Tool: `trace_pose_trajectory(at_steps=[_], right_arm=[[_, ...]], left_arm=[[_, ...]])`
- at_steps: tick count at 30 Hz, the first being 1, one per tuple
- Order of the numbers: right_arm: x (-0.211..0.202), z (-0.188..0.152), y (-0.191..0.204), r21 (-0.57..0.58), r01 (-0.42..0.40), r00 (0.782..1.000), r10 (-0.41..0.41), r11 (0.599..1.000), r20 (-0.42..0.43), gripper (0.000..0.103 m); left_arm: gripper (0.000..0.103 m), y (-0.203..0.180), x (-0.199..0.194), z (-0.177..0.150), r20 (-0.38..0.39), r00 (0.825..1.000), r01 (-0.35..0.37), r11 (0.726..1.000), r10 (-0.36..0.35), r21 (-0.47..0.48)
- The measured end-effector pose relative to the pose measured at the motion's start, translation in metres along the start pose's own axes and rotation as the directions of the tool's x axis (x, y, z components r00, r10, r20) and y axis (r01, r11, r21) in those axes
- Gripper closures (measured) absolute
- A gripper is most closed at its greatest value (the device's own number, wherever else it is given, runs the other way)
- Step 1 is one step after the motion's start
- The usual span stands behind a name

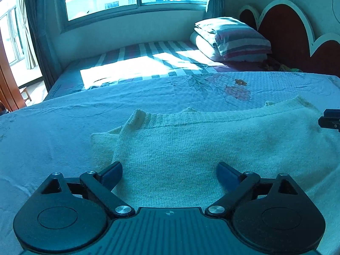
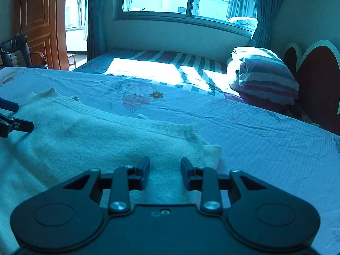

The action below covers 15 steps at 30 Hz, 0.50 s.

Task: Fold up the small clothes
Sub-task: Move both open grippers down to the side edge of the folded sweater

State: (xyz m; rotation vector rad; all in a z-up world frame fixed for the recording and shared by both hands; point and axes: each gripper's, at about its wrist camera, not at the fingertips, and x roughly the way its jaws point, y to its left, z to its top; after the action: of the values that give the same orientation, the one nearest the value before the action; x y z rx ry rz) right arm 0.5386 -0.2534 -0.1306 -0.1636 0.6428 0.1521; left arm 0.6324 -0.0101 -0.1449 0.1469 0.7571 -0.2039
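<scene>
A cream knitted garment (image 1: 191, 144) lies flat on a light blue flowered bedspread (image 1: 63, 127), its ribbed edge toward the window. My left gripper (image 1: 169, 173) is open, its jaws wide apart just above the garment's near left part. The right gripper's tip (image 1: 330, 120) shows at the garment's right edge. In the right wrist view the same garment (image 2: 85, 140) spreads to the left. My right gripper (image 2: 165, 171) is open over its near right corner, holding nothing. The left gripper's fingers (image 2: 12, 116) show at the far left edge.
A striped folded quilt and pillow (image 1: 231, 40) sit by a dark red headboard (image 1: 293, 42). A striped sheet (image 1: 148, 53) lies under the window. A wooden door (image 2: 38, 19) and a black chair (image 2: 17, 51) stand at the left.
</scene>
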Motion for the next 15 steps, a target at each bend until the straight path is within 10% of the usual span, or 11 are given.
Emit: trace_pose_trajectory(at_steps=[15], right_arm=[[0.008, 0.023, -0.024, 0.081, 0.031, 0.999, -0.034, 0.996, 0.038, 0.074]], left_arm=[[0.005, 0.046, 0.043, 0.033, -0.028, 0.997, -0.074, 0.994, 0.072, -0.08]])
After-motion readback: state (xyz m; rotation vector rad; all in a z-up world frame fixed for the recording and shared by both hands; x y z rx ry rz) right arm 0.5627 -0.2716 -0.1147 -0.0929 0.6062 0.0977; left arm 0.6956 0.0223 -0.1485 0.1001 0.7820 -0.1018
